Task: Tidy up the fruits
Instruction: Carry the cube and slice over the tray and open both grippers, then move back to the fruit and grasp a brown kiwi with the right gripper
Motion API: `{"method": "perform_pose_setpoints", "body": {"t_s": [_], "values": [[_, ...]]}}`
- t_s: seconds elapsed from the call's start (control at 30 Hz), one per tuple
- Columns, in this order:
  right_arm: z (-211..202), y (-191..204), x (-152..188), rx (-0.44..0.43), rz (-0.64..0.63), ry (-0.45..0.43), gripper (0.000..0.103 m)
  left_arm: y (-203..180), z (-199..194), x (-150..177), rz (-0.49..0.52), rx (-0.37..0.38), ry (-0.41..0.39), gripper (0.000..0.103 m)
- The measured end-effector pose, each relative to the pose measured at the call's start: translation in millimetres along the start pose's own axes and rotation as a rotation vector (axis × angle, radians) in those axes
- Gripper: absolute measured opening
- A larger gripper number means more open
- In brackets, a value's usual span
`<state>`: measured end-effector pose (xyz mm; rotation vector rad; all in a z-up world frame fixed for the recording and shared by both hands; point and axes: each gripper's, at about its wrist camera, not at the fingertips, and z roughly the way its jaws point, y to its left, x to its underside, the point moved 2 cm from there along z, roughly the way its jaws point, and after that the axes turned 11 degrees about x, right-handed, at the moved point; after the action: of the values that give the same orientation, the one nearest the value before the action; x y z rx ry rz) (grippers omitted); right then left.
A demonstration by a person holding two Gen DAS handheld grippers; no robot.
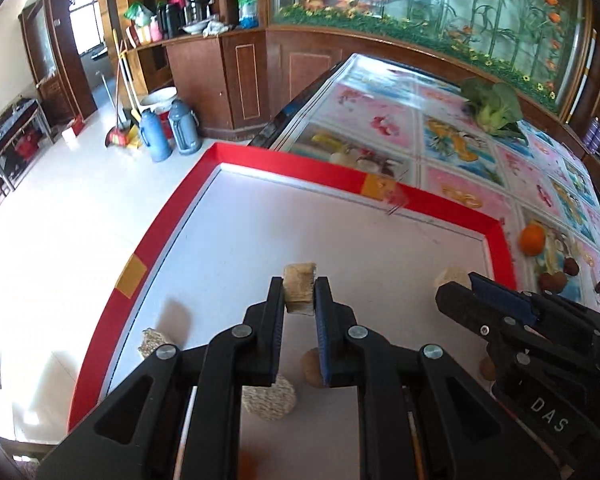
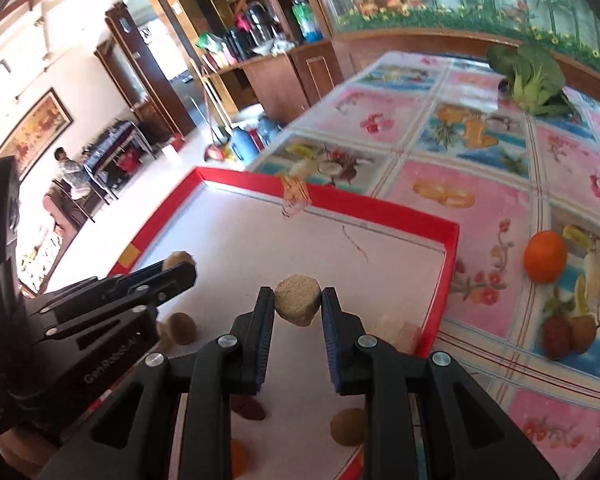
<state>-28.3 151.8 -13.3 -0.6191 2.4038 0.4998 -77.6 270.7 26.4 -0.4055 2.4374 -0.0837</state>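
My left gripper [image 1: 300,285] is shut on a tan, blocky chunk [image 1: 299,300], held above the white tray with red rim [image 1: 284,160]. In the right wrist view my right gripper [image 2: 297,294] is shut on a rounder tan lump [image 2: 298,306] over the same tray [image 2: 380,202]. Each gripper shows in the other's view: the right gripper [image 1: 458,284] at the right, the left gripper [image 2: 180,270] at the left. Rough beige pieces [image 1: 268,400] and brown round fruits [image 2: 182,328] lie on the tray floor. An orange [image 2: 545,256] sits on the cloth to the tray's right.
The table wears a fruit-printed plastic cloth [image 2: 440,152]. A green leafy vegetable [image 2: 532,76] lies at its far side. Small dark red-brown fruits [image 1: 560,276] rest near the orange [image 1: 533,240]. Thermos flasks [image 1: 168,130] stand on the floor left of the table. A person [image 2: 70,172] sits far off.
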Motion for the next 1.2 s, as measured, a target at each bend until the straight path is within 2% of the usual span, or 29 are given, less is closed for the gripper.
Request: {"method": "perform_pose_setpoints", "body": {"t_s": [0.1,0.33,0.4,0.43,0.47,0.53,0.63,0.83,1.0,1.1,1.2], "values": [[4,7,6,0.002,-0.031,0.029,0.023,6,5,3,-0.009,-0.003,0.021,0.017],[5,15,12,0.031,-0.107,0.017,0.023,8,10,5,-0.012,-0.029,0.047,0.018],[4,12,11,0.019,-0.102,0.024,0.025,8,8,6,-0.015,-0.023,0.051,0.024],[3,10,11,0.007,-0.094,0.021,0.025,7,8,6,-0.016,-0.027,0.054,0.037],[0,9,10,0.000,-0.087,0.009,0.025,6,7,6,-0.017,-0.039,0.053,0.057],[-10,2,8,-0.021,-0.079,-0.030,0.025,4,3,5,-0.016,-0.054,0.030,0.070],[-23,-11,4,-0.047,-0.058,-0.078,0.025,-5,-7,4,0.008,-0.057,0.004,0.070],[-50,-63,5,-0.045,0.007,-0.114,0.028,-41,-24,3,0.085,-0.001,-0.028,0.072],[-67,-133,14,-0.044,0.135,-0.093,0.028,-89,-32,9,0.193,0.068,-0.034,0.075],[-70,-169,21,-0.072,0.209,-0.054,0.027,-118,-33,16,0.255,0.111,-0.021,0.075],[-67,-192,25,-0.078,0.289,-0.027,0.027,-140,-30,23,0.295,0.146,-0.003,0.075]]}}
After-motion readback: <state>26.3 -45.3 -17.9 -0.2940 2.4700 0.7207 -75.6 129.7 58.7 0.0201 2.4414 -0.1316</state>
